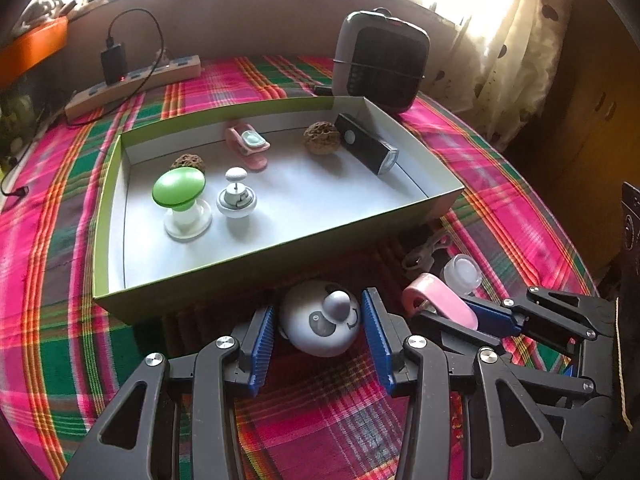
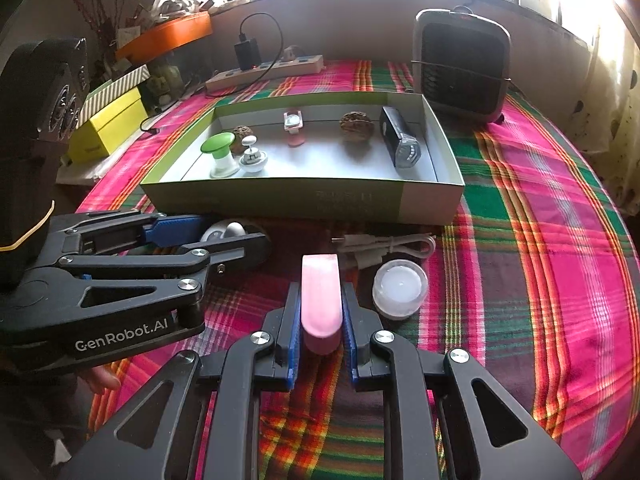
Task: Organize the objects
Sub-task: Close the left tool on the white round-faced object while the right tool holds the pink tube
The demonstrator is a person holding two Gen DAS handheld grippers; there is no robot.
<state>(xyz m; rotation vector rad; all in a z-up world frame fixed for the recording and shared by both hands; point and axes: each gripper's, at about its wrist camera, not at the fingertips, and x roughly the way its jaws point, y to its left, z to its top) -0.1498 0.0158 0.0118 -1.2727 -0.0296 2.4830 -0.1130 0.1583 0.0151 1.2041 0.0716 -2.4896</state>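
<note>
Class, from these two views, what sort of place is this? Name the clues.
Probably a home room: a plaid tablecloth covers the table, a spotted curtain hangs by a bright window, and a small heater stands beside a power strip.

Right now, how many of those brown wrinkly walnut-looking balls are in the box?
2. One walnut ball sits near the box's back wall beside the black flashlight. The other walnut ball is partly hidden behind the green-topped stand. More could be hidden.
</note>
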